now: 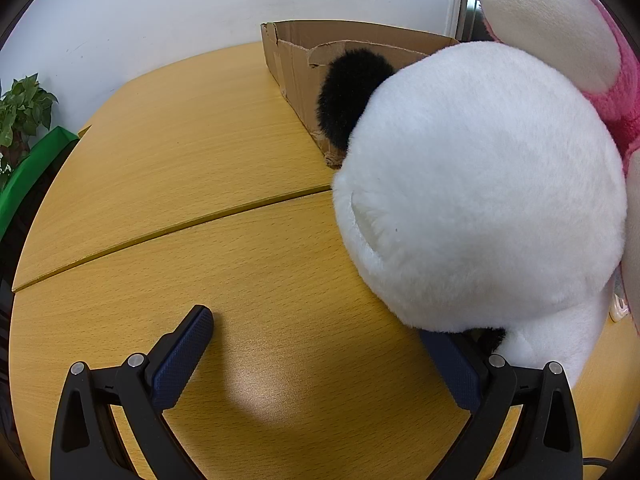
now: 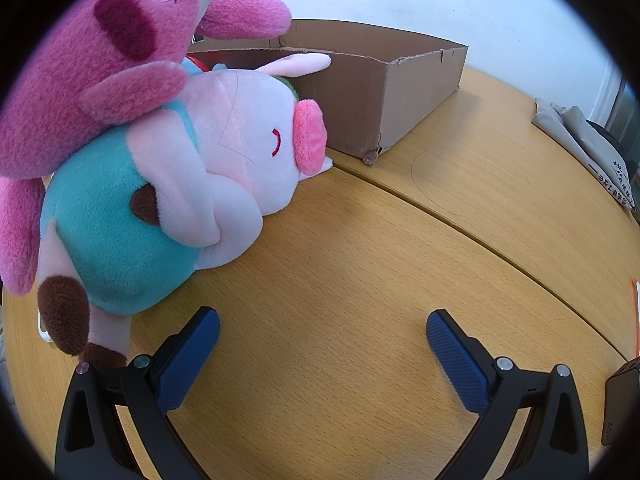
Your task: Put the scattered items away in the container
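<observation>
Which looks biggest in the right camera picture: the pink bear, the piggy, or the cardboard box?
1. Pink bear and piggy: look about alike, both close to the camera, so unsure.
2. Cardboard box: looks smallest, but it sits farther back.

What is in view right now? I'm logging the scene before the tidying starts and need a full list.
panda plush: 1, white with a black ear, on the table against the box's near side
pig plush: 1, pale pink with teal clothes and brown feet, lying on the table before the box
pink plush: 1, magenta, leaning on top of the pig
cardboard box: 1, brown, open top, far side of the table
table: wood-grain yellow, with a seam across it
potted plant: 1, green, far left
grey printed bag: 1, right edge
black device: 1, lower right edge
left gripper: fingers blue, spread apart, empty
right gripper: fingers blue, spread apart, empty
</observation>
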`<state>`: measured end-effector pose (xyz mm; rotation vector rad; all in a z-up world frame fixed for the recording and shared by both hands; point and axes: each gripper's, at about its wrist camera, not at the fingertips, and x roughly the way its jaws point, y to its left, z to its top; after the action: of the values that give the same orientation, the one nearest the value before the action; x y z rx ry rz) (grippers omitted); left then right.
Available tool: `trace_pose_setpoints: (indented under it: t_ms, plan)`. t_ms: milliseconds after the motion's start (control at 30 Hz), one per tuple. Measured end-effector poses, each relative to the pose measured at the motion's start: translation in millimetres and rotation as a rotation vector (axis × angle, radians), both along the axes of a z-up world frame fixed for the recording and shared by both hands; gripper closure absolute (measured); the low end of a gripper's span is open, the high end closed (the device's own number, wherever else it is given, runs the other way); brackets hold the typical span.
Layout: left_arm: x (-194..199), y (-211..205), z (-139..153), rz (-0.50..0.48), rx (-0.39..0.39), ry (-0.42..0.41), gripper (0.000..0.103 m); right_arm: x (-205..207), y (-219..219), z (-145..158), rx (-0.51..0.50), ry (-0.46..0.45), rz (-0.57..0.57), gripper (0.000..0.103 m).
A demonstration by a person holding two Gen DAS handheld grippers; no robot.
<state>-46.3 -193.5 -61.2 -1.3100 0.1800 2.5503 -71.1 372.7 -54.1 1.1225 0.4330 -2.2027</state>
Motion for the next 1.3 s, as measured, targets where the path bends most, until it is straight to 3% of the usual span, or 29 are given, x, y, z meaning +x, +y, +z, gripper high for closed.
trace_pose_setpoints:
  t_ms: [567,633,767,867,967,1067,1133,1300]
  plan:
    - [-23.2,4.0,0.4,-0.015,0.004,-0.002,0.0,0.5,-6.1,-0.3,0.001,0.002,-0.033,0.0]
    - [-18.6,2.2,0.9,-0.002,-0.002,-0.002,0.0,5.9,-0.7,-0.1,0.004,0.005,-0.063,0.0]
    - [21.3,-7.0,9.3,0.048,-0.049,0.028,0.0,35.4,23.8,4.0,0.069,-0.015,-0.231,0.001]
    - [72.4,-19.4,39.3,0.247,-0.065,0.158,0.0,78.7,38.5,19.3,0.179,0.008,-0.414,0.001]
    - [114.8,-16.6,75.8,0.387,-0.016,0.225,0.0,118.8,31.3,54.8,0.103,0.039,-0.507,0.001]
    - [143.5,14.6,115.4,0.405,0.039,0.297,0.0,147.3,3.6,97.9,-0.022,0.12,-0.55,0.001]
    - [156.4,46.6,136.9,0.362,0.05,0.356,0.0,157.5,-17.0,116.9,-0.095,0.147,-0.567,0.001]
    - [173.6,123.1,160.0,0.236,0.074,0.397,0.0,171.9,-55.5,134.0,-0.113,0.209,-0.595,0.001]
